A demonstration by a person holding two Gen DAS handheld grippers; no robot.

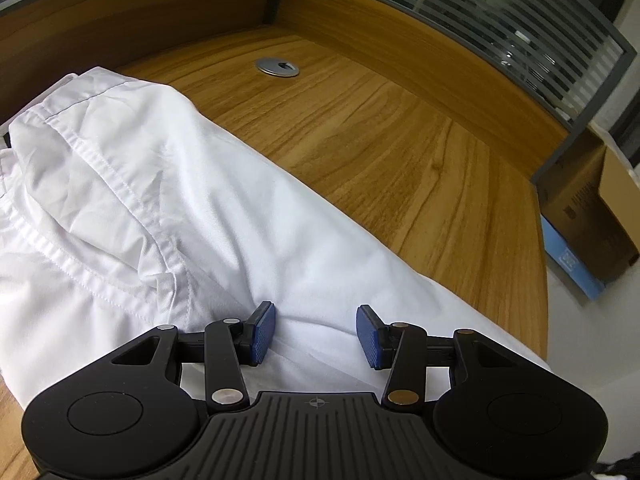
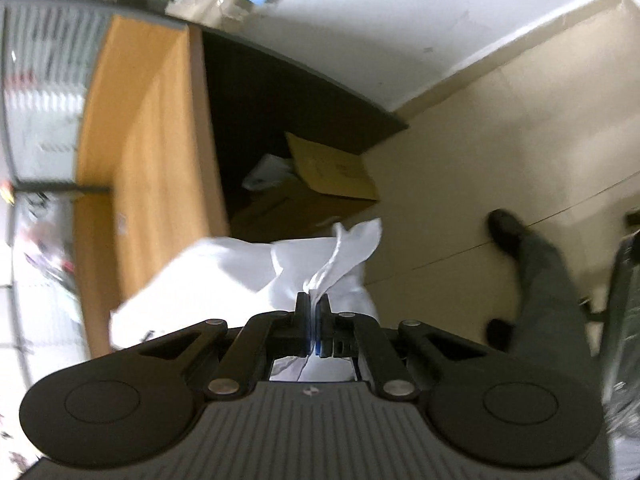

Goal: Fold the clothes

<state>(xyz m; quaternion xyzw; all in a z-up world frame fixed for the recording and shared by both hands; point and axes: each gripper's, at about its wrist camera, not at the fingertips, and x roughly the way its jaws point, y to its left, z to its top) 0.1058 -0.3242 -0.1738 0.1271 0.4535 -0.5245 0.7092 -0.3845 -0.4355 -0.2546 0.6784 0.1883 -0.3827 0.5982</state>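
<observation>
White garment (image 1: 168,200) on desk (image 1: 400,140) | left tongs (image 1: 316,334) parted above it | right tongs (image 2: 313,312) clamping its edge

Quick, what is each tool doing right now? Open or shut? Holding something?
Left tool: open above the white garment, gripping nothing.
Right tool: shut on a bunched edge of the white garment.

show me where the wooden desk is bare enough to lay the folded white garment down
Bare wood runs from the white garment's long edge out to the wooden back panel and the striped glass partition, broken only by the round metal cable grommet. The near-left side is crowded: cloth lies under the open left gripper, and the right gripper pinches a fold past the desk edge.
</observation>
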